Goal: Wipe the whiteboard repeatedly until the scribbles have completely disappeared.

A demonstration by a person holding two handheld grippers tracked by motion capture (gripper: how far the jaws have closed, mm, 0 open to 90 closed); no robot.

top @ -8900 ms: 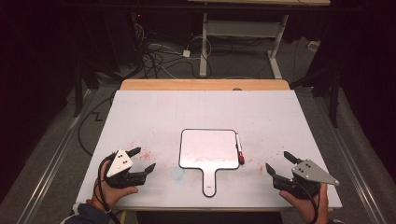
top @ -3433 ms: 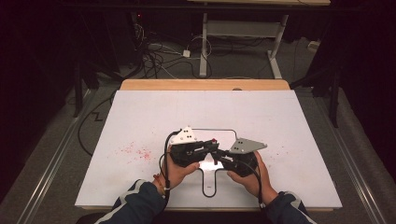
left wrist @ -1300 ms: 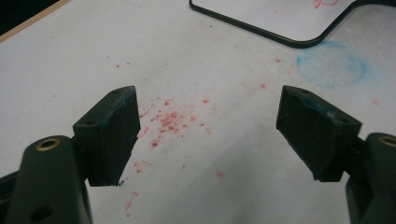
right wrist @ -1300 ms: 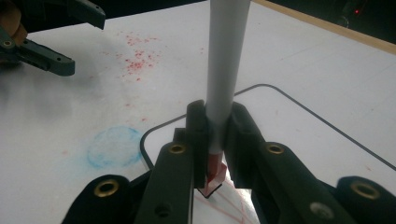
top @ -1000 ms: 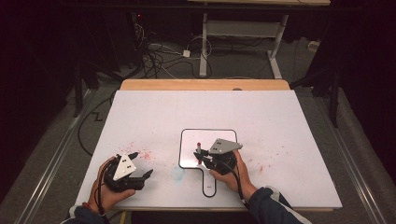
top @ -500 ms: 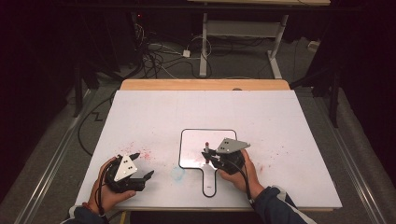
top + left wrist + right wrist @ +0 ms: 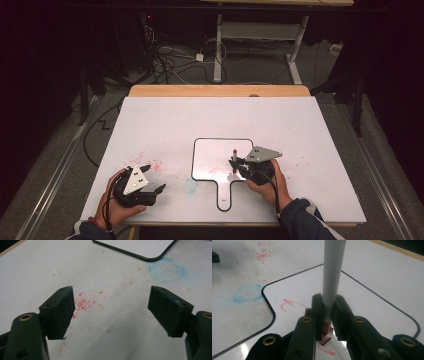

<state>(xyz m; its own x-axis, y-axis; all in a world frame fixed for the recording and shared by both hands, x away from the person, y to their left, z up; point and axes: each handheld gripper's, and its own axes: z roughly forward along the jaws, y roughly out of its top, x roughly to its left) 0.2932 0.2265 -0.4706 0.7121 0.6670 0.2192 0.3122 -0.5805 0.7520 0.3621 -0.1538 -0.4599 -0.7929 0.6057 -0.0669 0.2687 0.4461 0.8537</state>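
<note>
Red marker (image 7: 333, 272) stands upright on the whiteboard (image 7: 212, 155), clamped in the right gripper (image 7: 248, 166) jaws. Left of the whiteboard, the left gripper (image 7: 150, 179) jaws gape wide above the surface (image 7: 200, 115).

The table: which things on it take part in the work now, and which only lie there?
In use:
- marker, clamped upright in the right gripper
- small whiteboard, with red strokes under the tip

Not in use:
- left gripper, open above the table
- red specks
- blue smudge
</note>
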